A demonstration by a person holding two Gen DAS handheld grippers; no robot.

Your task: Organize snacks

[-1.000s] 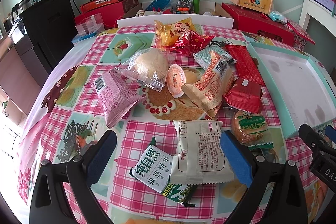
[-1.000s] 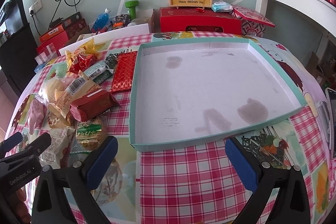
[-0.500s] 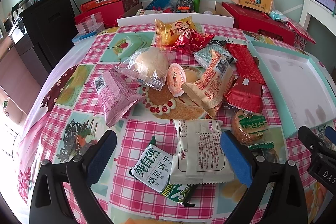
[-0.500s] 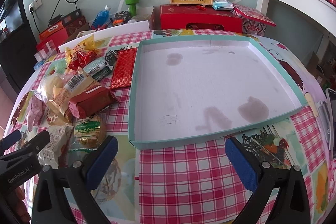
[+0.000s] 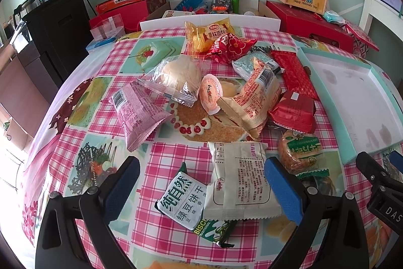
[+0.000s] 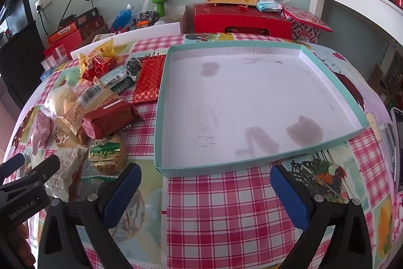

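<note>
A loose pile of snack packets filled the middle of the left wrist frame, on a table under a pink checked tablecloth (image 5: 95, 117). Nearest the camera, low in the frame, a white packet (image 5: 239, 180) lay flat with its long axis running away from the lens, its lower left corner overlapping a green-and-white biscuit packet (image 5: 182, 201) that sat tilted, long axis slanting from upper left to lower right. Both lay between the fingers of the left gripper (image 5: 201, 189), which were spread wide and held nothing. Just right of the white packet was a round cake in a clear green-printed wrapper (image 5: 299, 151); above it a dark red packet (image 5: 294, 112) and an orange-printed packet (image 5: 254, 102) leaned on each other. A pink packet (image 5: 137, 112) lay apart at centre left, narrow end pointing to the upper left. In the right wrist view, a shallow teal-rimmed tray (image 6: 277, 158) occupied the centre, just right of the pile, nothing in it. The right gripper (image 6: 205, 192) hovered before its near rim, fingers wide apart. Red gift boxes (image 6: 241, 19) stood beyond the table.
</note>
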